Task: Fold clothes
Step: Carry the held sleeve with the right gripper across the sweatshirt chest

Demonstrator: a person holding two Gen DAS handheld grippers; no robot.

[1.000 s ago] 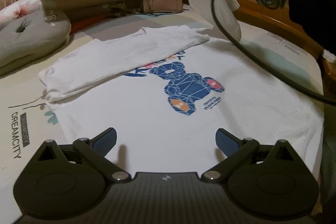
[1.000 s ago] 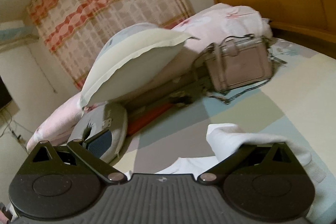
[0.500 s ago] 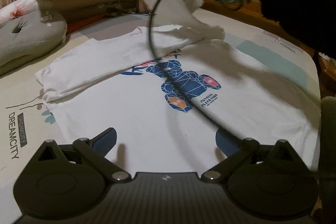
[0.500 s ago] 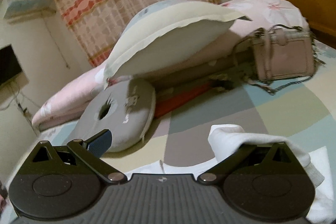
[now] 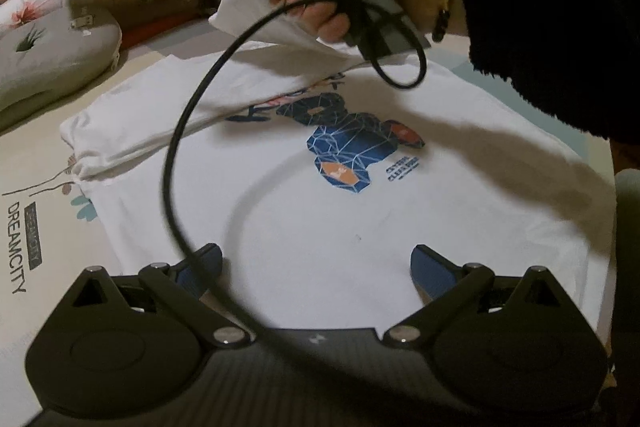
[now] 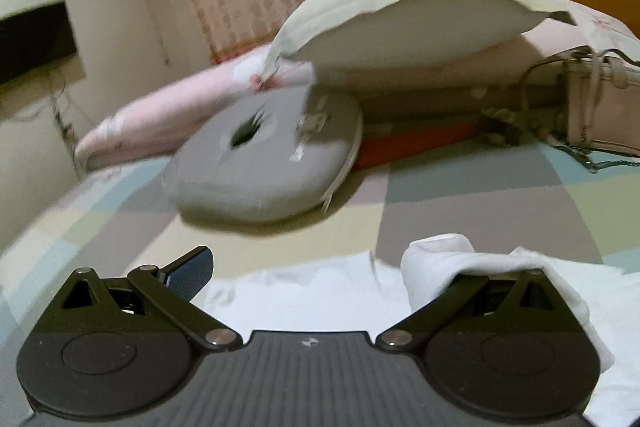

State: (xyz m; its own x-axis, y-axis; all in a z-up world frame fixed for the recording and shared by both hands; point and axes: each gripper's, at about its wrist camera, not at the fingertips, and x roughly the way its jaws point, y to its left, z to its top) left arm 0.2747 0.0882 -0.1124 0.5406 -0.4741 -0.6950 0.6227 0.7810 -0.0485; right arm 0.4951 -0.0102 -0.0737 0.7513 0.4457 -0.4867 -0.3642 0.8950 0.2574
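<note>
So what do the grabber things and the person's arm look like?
Each gripper, left gripper and right gripper, is black with blue finger pads and silver pivot screws. A black cable trails from one. The arm wears a fuzzy black sleeve and a beaded bracelet.

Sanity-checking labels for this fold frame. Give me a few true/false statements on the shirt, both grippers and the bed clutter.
1. The white T-shirt lies print side up on the bed. True.
2. The left gripper is clamped on the shirt's hem. False: its jaws stand wide apart above the fabric, holding nothing.
3. White fabric is draped over one finger of the right gripper. True: the sleeve covers that finger.
4. A black cable arcs across the left wrist view. True.
5. The grey round cushion sits on top of the shirt. False: it rests on the checked sheet beyond it, near the pillow.
</note>
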